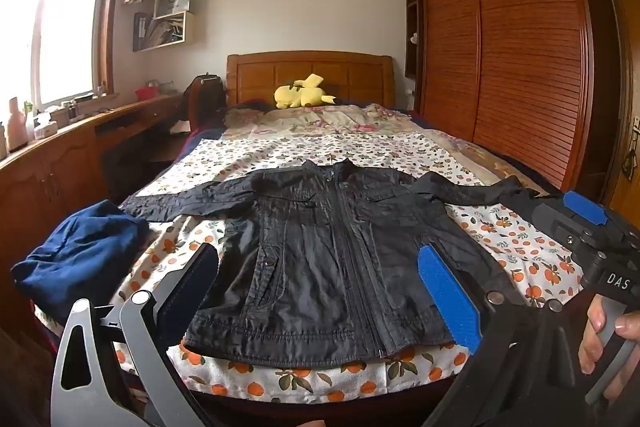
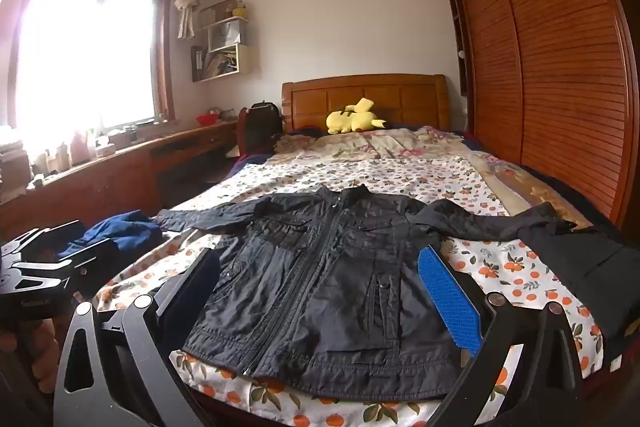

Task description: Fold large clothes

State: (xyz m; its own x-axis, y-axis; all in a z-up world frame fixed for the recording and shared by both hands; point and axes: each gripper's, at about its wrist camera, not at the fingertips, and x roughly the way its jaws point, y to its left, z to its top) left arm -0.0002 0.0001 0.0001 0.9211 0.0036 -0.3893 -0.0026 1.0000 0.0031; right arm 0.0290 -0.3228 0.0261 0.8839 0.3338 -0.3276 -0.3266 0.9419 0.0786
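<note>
A black zip-up jacket lies flat and face up on the bed, its front zipped, both sleeves spread out sideways and its hem toward me. My left gripper hovers open over the hem end, with nothing between its fingers. My right gripper is open too, above the same end of the jacket and holding nothing. In the left wrist view the right gripper shows at the right edge with a person's hand on its handle. The left gripper appears at the left edge of the right wrist view.
The bed's orange-print sheet lies under the jacket. A navy garment is bunched at the bed's left edge and a dark garment lies at its right edge. A yellow plush toy rests by the headboard. A wardrobe lines the right side and a wooden desk the left.
</note>
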